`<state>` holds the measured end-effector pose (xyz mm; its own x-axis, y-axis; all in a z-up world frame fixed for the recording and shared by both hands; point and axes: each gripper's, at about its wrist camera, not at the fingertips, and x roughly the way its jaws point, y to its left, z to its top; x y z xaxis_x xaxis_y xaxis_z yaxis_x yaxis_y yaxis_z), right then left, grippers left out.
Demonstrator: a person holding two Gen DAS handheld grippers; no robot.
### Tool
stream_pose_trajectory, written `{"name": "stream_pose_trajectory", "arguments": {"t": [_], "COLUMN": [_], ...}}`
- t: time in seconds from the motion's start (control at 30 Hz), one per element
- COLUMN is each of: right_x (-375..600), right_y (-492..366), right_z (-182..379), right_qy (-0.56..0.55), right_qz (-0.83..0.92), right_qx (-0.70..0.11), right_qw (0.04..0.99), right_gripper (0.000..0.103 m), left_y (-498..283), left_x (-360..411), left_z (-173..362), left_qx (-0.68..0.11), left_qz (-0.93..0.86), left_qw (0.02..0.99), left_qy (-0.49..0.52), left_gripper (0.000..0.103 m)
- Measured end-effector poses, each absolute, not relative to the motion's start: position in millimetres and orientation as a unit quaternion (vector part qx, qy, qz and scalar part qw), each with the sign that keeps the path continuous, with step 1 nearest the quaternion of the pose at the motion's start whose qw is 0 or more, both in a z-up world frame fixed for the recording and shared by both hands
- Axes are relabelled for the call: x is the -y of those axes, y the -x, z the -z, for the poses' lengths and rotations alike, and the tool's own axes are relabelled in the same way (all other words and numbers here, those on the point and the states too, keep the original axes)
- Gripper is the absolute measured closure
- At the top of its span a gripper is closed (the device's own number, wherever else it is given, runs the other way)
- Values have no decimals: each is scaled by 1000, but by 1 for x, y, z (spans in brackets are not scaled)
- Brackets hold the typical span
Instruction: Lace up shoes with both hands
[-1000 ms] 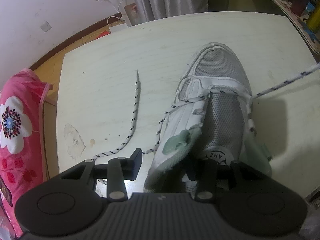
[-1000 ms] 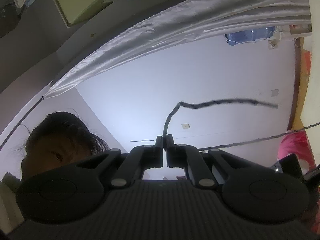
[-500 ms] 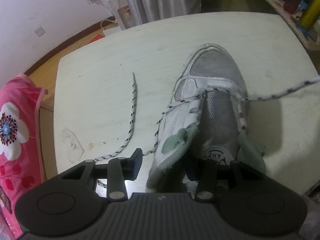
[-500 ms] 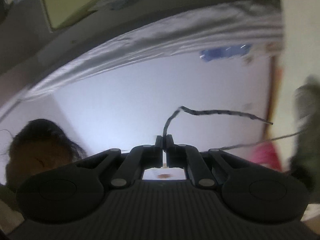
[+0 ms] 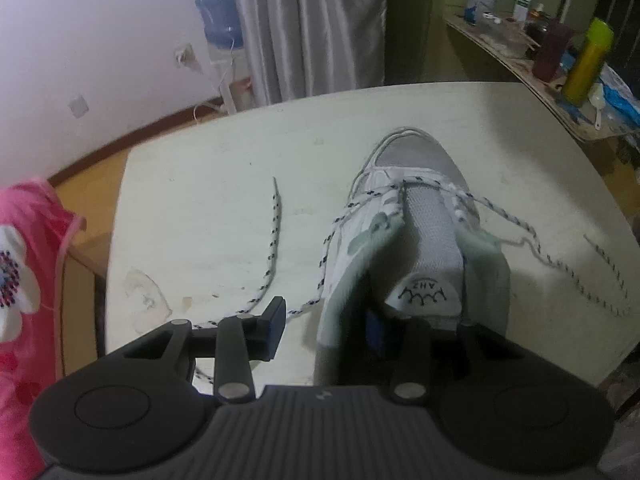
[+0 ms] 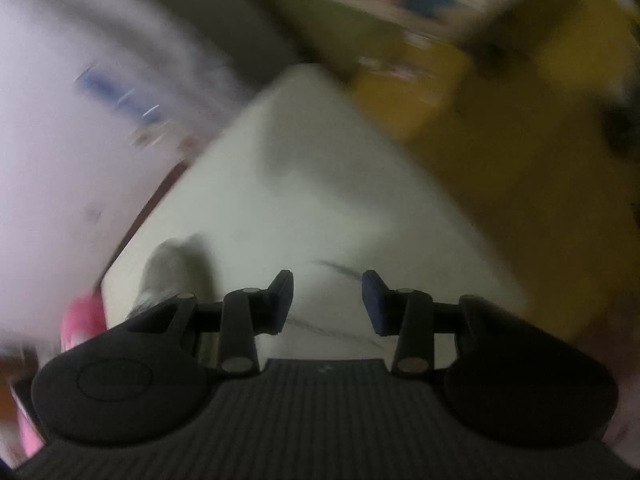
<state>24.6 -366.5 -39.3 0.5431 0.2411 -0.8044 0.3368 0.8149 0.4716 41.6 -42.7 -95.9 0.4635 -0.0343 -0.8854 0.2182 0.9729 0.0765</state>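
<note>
Both tools gape wide: the left tool (image 5: 326, 326) straddles the shoe's (image 5: 416, 240) heel collar, lace (image 5: 272, 248) slack on the tabletop (image 5: 208, 200); the right tool (image 6: 327, 300) holds nothing.

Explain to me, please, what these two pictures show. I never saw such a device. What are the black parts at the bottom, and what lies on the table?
A person holds one hand-held tool in each hand; a camera on each looks forward along its two fingers. The black parts are the tools themselves. In the left view, the left tool is open around the heel of a grey-white shoe on a pale table. The speckled lace lies loose on both sides of the shoe. The right view is blurred by motion; the right tool is open and holds nothing, above the same table.
</note>
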Motion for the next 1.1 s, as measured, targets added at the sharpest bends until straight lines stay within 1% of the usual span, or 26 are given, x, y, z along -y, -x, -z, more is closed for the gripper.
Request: {"name": "stream_pose_trajectory", "arguments": {"t": [0.13,0.2,0.23,0.27,0.3,0.33,0.37,0.47,0.6,0.73,0.87,0.9,0.97,1.1], "right_x": [284,243,225,210,195,184,176,160,141,125,123,123,127,135], "right_y": [-81,-109,-121,-130,-138,-144,-148,-156,-158,-156,-161,-161,-161,-159], "right_z": [19,22,25,30,35,38,43,51,48,51,54,55,54,54], "right_qy": [-216,-174,-154,-128,-93,-60,-32,32,102,163,182,180,158,115], "right_qz": [-124,-180,-203,-219,-232,-237,-242,-266,-296,-311,-315,-312,-295,-260], "right_qx": [-447,-455,-462,-472,-485,-495,-504,-532,-540,-544,-552,-553,-553,-552], "right_qw": [859,855,849,844,838,834,829,803,782,762,750,751,763,784], "right_gripper": [66,67,70,82,96,98,98,98,96,96,96,98,100,102], "left_y": [-40,-39,-41,-42,-42,-44,-46,-53,-58,-55,-49,-49,-50,-50], "left_x": [46,52,51,51,51,50,48,43,41,46,52,52,52,51], "left_z": [95,94,95,96,96,97,99,105,110,111,113,113,114,114], "left_qx": [-500,-497,-496,-496,-495,-494,-493,-493,-489,-474,-468,-470,-472,-477], "left_qz": [92,94,95,95,95,95,95,100,110,125,127,125,120,114], "left_qw": [855,856,857,857,858,859,861,861,862,867,870,870,870,869], "left_qy": [-105,-109,-107,-102,-98,-92,-87,-71,-72,-85,-88,-84,-76,-66], "left_gripper": [61,61,61,61,62,64,65,66,67,73,77,78,78,79]}}
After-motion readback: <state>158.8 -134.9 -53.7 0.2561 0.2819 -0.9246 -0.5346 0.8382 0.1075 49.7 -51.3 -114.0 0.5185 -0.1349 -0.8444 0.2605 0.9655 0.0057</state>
